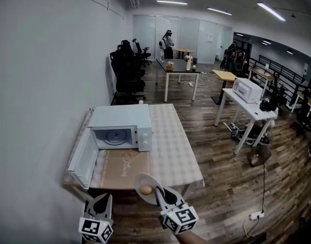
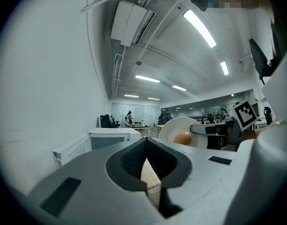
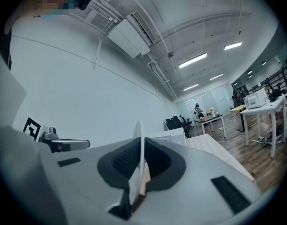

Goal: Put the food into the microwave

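A white microwave (image 1: 120,128) stands on the cloth-covered table (image 1: 178,156) with its door (image 1: 84,159) swung open to the left and its cavity showing. My right gripper (image 1: 163,194) is shut on the rim of a white plate (image 1: 144,181), which carries a round brown piece of food (image 1: 146,189). The plate hovers at the table's near edge, in front of the microwave. In the right gripper view the plate (image 3: 140,144) stands edge-on between the jaws of the right gripper (image 3: 139,172). My left gripper (image 1: 101,203) is shut and holds nothing, to the left of the plate (image 2: 181,128) and food (image 2: 183,138).
A brown cardboard sheet (image 1: 120,166) lies in front of the microwave. A second microwave (image 1: 247,89) sits on a white table at the right. Black office chairs (image 1: 127,67) line the left wall; a person (image 1: 167,43) stands far back by more tables.
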Motion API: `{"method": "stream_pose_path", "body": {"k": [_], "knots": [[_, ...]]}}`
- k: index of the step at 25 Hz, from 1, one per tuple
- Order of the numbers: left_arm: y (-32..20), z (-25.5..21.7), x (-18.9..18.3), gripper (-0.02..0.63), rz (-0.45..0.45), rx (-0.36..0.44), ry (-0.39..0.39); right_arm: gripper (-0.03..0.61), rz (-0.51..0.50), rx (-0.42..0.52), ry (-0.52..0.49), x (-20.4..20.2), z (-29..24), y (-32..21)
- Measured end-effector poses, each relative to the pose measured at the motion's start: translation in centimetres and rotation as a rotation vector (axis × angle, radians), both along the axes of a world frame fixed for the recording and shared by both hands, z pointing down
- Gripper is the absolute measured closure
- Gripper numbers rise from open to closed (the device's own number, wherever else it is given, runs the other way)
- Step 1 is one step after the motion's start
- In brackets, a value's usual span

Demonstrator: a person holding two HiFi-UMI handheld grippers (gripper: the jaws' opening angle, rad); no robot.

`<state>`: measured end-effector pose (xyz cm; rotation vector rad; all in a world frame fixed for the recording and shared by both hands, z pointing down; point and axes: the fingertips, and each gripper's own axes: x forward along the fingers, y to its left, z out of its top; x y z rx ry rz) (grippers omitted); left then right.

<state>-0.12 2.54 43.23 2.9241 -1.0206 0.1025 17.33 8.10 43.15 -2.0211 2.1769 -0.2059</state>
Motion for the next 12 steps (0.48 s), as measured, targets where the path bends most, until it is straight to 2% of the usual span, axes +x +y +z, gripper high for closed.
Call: {"method": "stream_pose_path", "body": {"k": [12], "knots": [[-2.0,-0.3,0.7,0.606,-0.023,0.017,-0.004,0.552,-0.018,-0.016,-0.020,1.1,0.3,-2.4]]}}
